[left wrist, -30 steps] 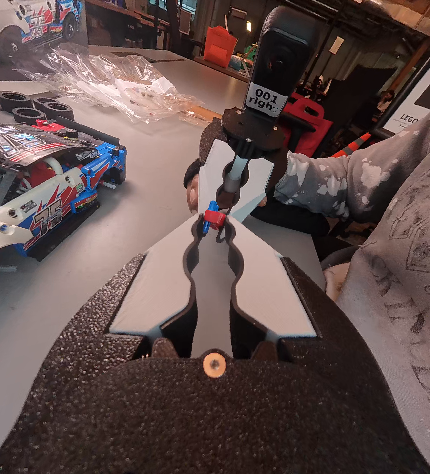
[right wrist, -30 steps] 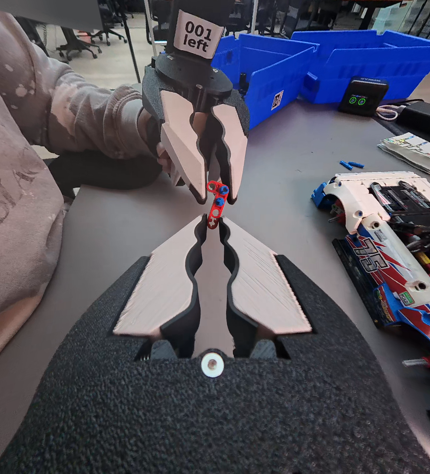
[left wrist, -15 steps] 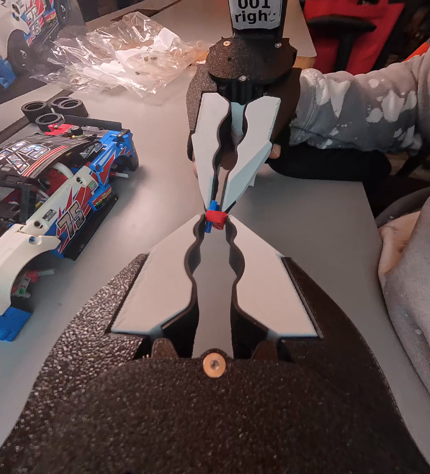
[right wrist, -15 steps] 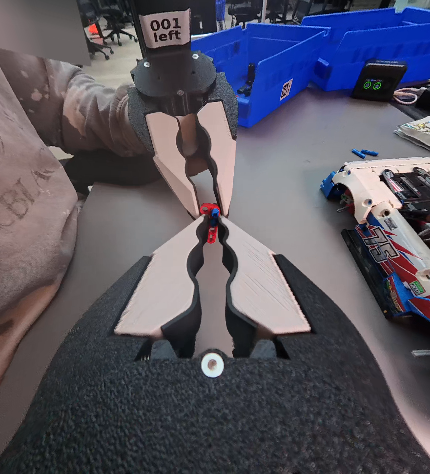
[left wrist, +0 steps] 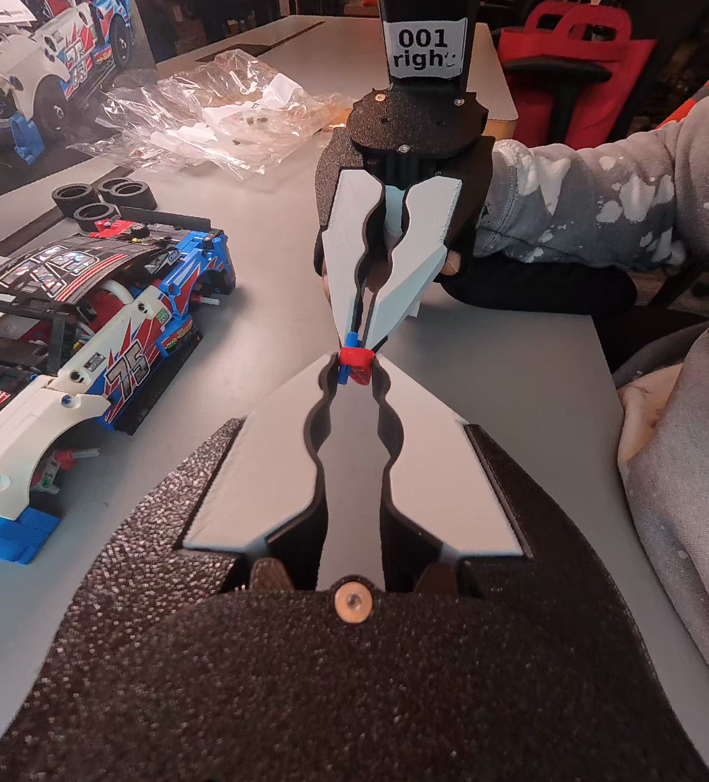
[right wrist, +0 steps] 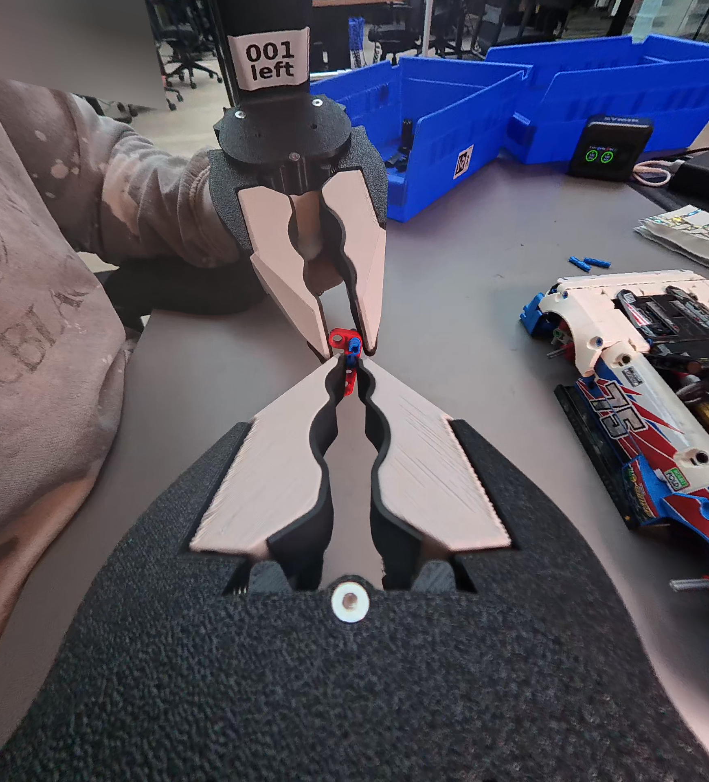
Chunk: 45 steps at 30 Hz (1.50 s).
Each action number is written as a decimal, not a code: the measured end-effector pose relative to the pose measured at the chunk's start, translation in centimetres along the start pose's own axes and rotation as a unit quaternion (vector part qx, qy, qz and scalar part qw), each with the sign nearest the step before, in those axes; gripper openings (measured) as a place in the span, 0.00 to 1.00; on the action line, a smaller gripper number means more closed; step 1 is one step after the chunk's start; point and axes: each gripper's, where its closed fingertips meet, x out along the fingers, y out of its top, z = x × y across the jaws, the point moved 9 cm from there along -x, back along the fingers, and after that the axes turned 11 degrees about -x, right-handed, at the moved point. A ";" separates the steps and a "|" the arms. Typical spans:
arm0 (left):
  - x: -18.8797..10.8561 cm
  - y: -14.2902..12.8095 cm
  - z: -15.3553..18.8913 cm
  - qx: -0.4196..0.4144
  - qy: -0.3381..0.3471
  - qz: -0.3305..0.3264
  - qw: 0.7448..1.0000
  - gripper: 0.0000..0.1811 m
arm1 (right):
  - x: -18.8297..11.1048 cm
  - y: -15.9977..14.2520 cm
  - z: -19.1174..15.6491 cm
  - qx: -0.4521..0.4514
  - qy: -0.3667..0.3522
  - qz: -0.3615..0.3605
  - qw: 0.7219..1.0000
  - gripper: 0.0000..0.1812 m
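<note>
A small red L-shaped beam with blue pins [left wrist: 356, 360] is held between both grippers above the grey table [left wrist: 285, 304]. My left gripper [left wrist: 355, 367] is shut on its short end, which shows between the fingertips. My right gripper [right wrist: 347, 367] is shut on its long arm [right wrist: 348, 383]. The two grippers face each other, tip to tip. The right gripper shows in the left wrist view [left wrist: 360, 338], and the left gripper shows in the right wrist view [right wrist: 346, 348]. A blue pin [right wrist: 354, 348] sticks out where the tips meet.
A partly built white, blue and red model race car [left wrist: 90, 355] [right wrist: 657, 406] lies beside the grippers. Loose black tyres [left wrist: 103, 199], clear plastic bags [left wrist: 217, 118], blue bins [right wrist: 513, 127], a small screen device [right wrist: 606, 148], a booklet [right wrist: 695, 241] and loose blue pins [right wrist: 589, 263] lie around. Grey sleeves reach in. The tips of both grippers are at nearly the same place.
Both grippers have tilted down toward the table and drawn closer together. The red beam now sits deeper between the right gripper's fingers. Both grips stay shut.
</note>
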 end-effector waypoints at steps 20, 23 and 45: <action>-1.1 1.6 -0.3 -0.168 -0.137 0.122 0.969 0.02 | -1.0 2.3 0.1 0.032 0.001 0.152 0.988 0.01; -1.4 2.0 -0.1 -0.162 -0.133 0.144 0.967 0.02 | -1.2 2.7 0.1 0.030 -0.004 0.176 0.984 0.01; -2.6 1.0 -3.2 -0.154 -0.042 0.123 0.979 0.03 | 0.2 -4.8 1.9 -0.075 -0.092 -0.261 0.958 0.03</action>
